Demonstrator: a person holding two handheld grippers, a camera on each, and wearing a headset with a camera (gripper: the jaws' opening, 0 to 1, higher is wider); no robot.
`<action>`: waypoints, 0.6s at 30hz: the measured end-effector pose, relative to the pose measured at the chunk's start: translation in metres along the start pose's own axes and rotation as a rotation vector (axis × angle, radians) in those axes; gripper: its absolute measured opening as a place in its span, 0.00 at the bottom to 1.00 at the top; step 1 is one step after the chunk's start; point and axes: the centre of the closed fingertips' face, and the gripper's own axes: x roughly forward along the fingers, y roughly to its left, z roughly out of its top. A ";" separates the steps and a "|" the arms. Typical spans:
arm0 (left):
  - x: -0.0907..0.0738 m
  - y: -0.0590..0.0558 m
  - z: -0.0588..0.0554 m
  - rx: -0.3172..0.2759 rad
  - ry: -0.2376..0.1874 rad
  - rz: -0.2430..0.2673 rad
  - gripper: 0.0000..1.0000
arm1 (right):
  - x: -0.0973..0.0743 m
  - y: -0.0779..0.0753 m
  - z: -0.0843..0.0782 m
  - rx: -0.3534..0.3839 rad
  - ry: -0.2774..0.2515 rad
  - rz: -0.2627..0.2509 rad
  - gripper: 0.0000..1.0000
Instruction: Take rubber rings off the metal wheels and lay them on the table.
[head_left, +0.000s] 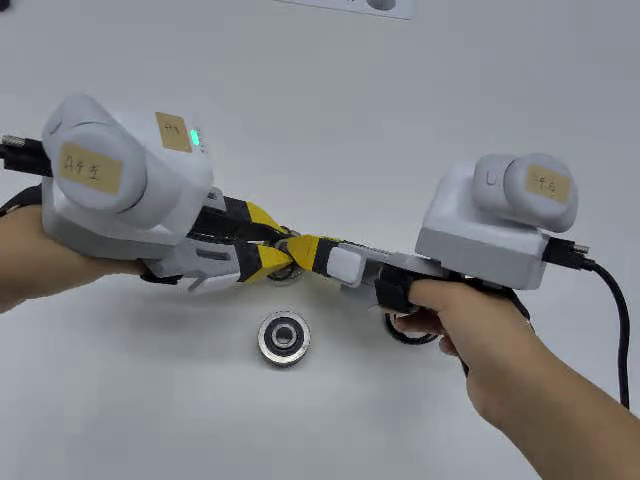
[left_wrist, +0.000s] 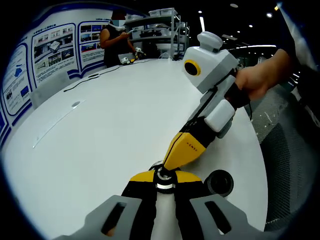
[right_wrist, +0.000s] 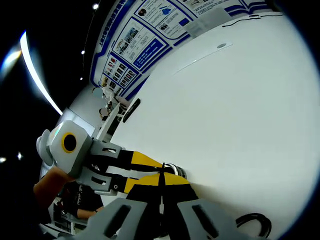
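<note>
A small metal wheel is held above the table between the two yellow-tipped grippers. My left gripper comes in from the left and is shut on the wheel. My right gripper meets it from the right, jaws pressed together at the wheel's rim, apparently pinching its black rubber ring. In the left gripper view the right gripper slants down from the upper right. A second metal wheel with its black ring on lies flat on the table below them. A loose rubber ring lies under the right hand.
The white table stretches wide all round. The second wheel lies just right of my left jaws. The loose ring lies close by my right jaws. A person stands at the table's far end, with shelves behind.
</note>
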 end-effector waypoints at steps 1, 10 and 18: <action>0.000 0.000 0.000 0.000 0.000 0.000 0.12 | -0.002 -0.001 0.000 0.002 0.000 -0.001 0.01; 0.001 -0.001 0.002 0.040 0.020 0.001 0.13 | -0.010 0.000 0.002 0.055 -0.009 -0.006 0.02; -0.001 -0.003 0.001 0.062 0.039 0.016 0.14 | -0.008 -0.001 0.004 0.076 -0.020 -0.015 0.02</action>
